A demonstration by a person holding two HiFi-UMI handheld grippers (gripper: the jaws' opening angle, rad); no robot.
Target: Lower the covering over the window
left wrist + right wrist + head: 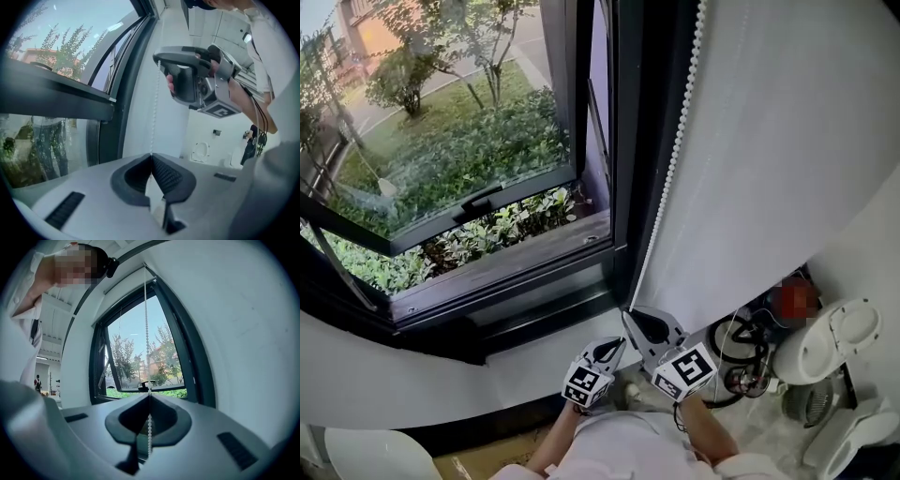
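Taut bead chain (146,324), long axis 12 to 6. My right tool (149,397) pinches it. My left tool (151,155) pinches it too, toward 6.

No text, brand, number or sign can be read anywhere. The left cube (586,384) and the right cube (685,370), each behind its jaws, carry only black-and-white square patterns, with no letters or digits on them.
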